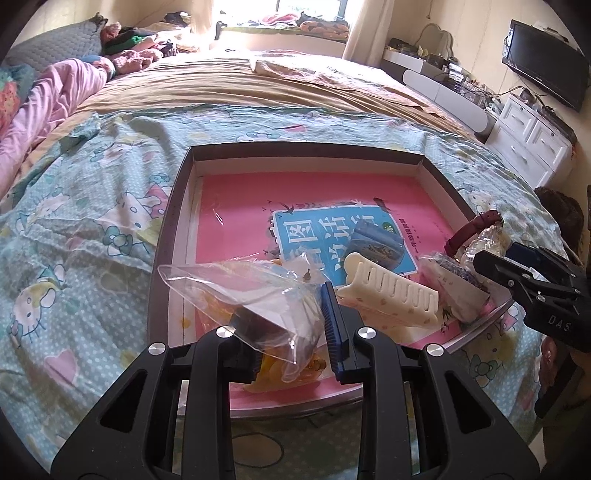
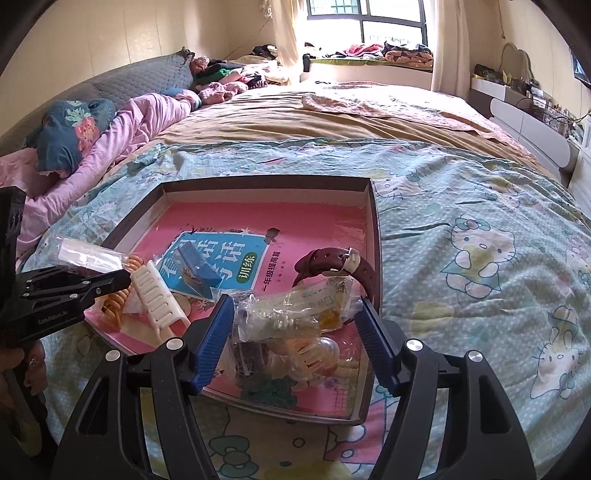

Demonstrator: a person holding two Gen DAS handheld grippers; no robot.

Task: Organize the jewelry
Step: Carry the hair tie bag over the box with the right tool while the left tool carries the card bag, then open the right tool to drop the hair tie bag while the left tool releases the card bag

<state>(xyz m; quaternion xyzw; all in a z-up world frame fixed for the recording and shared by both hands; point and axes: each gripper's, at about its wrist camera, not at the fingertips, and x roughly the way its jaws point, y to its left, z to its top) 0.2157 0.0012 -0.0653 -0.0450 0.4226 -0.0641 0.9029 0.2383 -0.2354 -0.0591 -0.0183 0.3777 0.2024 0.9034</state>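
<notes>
A shallow brown box lid (image 1: 168,229) (image 2: 373,206) lies on the bed with a pink book (image 1: 236,206) inside. My left gripper (image 1: 291,325) is shut on a clear plastic bag (image 1: 251,291) over the tray's near left; the bag (image 2: 85,254) also shows in the right wrist view. Orange coil hair ties (image 2: 114,302) lie under it. A cream comb (image 1: 391,291) (image 2: 155,295) and a small blue box (image 1: 376,243) (image 2: 197,269) lie mid-tray. My right gripper (image 2: 299,332) is open around a clear bag of hair clips (image 2: 295,314). A maroon watch (image 2: 332,262) (image 1: 472,229) lies behind.
The tray sits on a Hello Kitty quilt (image 1: 92,229) (image 2: 480,243). Pink bedding and pillows (image 2: 110,122) lie at the left. White drawers and a TV (image 1: 546,62) stand at the right. A window (image 2: 365,22) is at the back.
</notes>
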